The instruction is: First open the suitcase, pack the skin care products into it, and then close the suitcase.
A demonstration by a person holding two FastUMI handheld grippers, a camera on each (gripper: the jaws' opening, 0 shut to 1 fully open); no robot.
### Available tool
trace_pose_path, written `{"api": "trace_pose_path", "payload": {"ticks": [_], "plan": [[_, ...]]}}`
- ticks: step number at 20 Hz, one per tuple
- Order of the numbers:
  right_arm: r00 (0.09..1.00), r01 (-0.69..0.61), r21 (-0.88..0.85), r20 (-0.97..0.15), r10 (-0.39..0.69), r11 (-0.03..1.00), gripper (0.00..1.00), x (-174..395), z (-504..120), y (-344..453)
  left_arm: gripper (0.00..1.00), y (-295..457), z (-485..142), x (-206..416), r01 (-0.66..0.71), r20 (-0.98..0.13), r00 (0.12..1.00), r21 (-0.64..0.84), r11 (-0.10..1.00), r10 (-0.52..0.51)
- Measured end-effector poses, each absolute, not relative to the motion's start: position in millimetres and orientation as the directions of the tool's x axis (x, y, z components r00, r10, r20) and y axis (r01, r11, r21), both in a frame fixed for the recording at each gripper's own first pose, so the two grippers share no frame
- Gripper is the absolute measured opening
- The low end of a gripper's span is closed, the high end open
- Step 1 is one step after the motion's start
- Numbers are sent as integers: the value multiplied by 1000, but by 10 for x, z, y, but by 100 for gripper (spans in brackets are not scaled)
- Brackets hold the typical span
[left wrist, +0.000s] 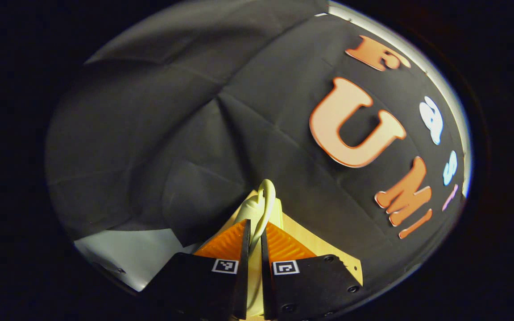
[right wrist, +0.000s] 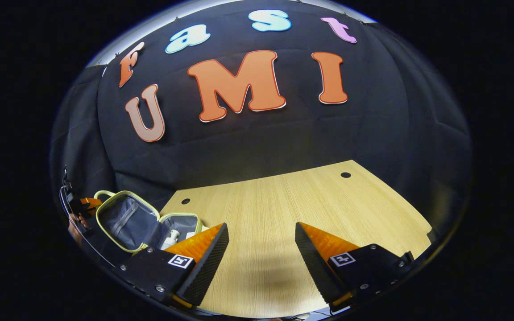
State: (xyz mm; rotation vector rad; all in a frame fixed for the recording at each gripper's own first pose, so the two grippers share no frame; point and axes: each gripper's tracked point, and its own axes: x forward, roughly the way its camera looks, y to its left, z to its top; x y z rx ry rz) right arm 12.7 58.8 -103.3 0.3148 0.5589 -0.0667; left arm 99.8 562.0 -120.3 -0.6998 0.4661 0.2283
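Suitcase open, lid pinched by the left gripper

Suitcase at the table's far left edge in the right gripper view, wide open, lid tipped up and back, grey lining showing. Long axis running roughly left to right across that corner. Pale carry handle seen in the left gripper view, threaded up between the fingers. Left gripper pressed nearly together, both fingers bearing on that handle, lid edge just beyond. Right gripper spread wide, gripping nothing, hanging over bare wood near the table's middle, well apart from the case. Case lying off to the left of those spread fingers; left gripper clearly the nearer one, already on it. Inside the lower half, a small white pump bottle, lying in, seemingly packed. By the look of it, closing next: lid to swing forward and down, hinge side away from the handle.
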Motion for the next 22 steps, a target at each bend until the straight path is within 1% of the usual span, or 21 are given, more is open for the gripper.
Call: {"api": "trace_pose_path", "payload": {"ticks": [4,9,14,19,22], "plan": [[860,165,295,-510,9,941,96,74,-1000,438,14,4902,-889,1155,-207,-465,883,-507,837,-63],[867,186,288,-498,-19,940,96,23,-967,265,14,4152,-799,1385,-85,-468,869,-467,880,-164],[865,188,280,-502,-23,941,96,-20,-991,199,14,3453,-892,1481,27,-492,832,-428,903,-258],[856,198,285,-517,-24,938,96,-63,-1056,172,14,2659,-1151,1442,151,-550,758,-374,915,-350],[849,204,286,-528,-24,936,96,-71,-1098,182,14,2320,-1421,1398,217,-600,707,-320,922,-374]]}}
